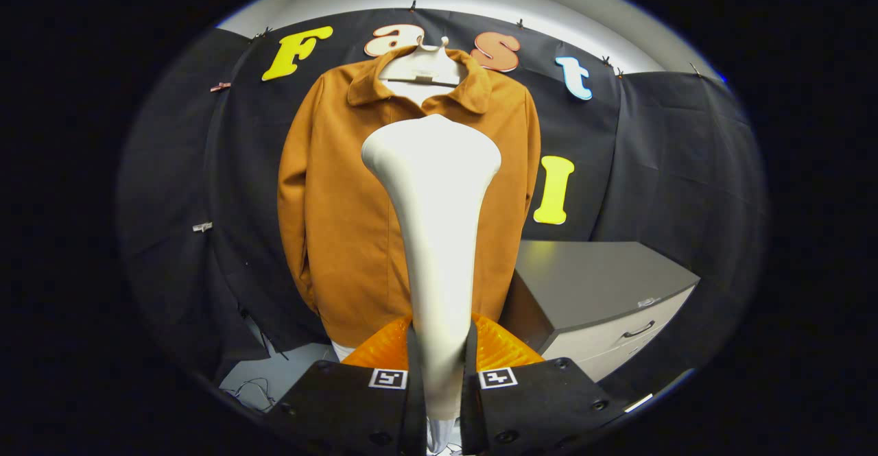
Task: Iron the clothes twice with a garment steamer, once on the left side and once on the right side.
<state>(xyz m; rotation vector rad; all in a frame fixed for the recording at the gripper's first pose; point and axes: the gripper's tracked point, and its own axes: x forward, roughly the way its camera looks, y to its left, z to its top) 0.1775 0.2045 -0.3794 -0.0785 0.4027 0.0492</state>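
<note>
Your gripper (439,363), at the bottom centre of the frame, has both fingers clamped on the handle of the garment steamer (433,236), which stands upright between them, its broad head reaching the middle of the frame. Beyond it, a brown jacket (336,216) hangs on a pale hanger (420,68) against the booth wall, upper centre. To the lower right, a grey drawer cabinet (603,291) sits beside the jacket's hem.

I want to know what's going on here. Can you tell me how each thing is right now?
Gripper: shut on the steamer.
Steamer: upright, held between the fingers, in front of the jacket.
Jacket: hanging on a hanger.
Cabinet: drawers closed.
</note>
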